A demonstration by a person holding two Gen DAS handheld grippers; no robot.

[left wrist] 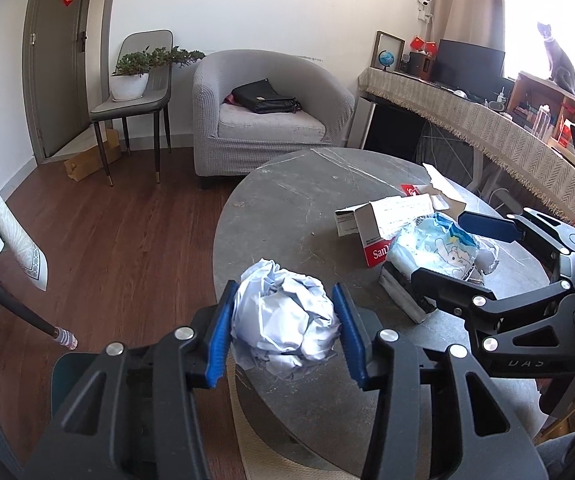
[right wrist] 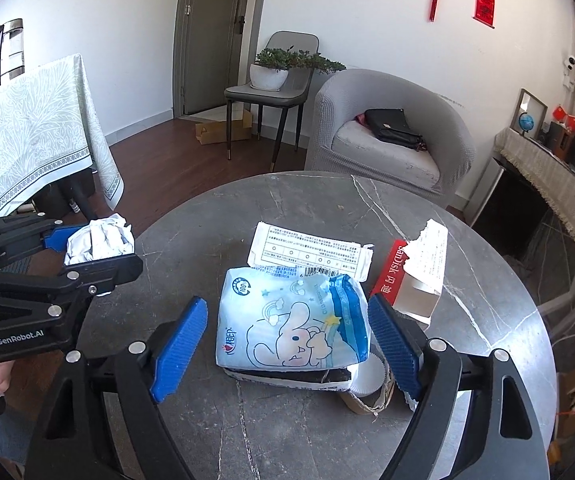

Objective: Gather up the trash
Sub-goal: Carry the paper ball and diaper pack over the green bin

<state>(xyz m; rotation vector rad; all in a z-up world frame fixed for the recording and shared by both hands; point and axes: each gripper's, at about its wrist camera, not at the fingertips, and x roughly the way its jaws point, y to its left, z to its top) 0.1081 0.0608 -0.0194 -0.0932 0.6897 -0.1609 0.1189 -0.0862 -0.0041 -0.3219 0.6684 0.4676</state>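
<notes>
Left jaws (left wrist: 283, 330) clamp paper ball (left wrist: 285, 322) at table edge (left wrist: 223, 216) — right jaws (right wrist: 287, 344) wide, straddling wrapper (right wrist: 291, 320).

Legible print, two spots.
"SanDisk" on red-and-white box (right wrist: 397, 268); "GenRobot.AI" on left tool (right wrist: 99, 254) body; "100" on tissue pack (right wrist: 291, 316).

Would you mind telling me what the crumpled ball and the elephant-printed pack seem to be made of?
Crumpled ball: matte white paper, judging by its sharp creases. Elephant-printed pack: probably thin glossy plastic film, since it shows soft wrinkles and sheen.
</notes>
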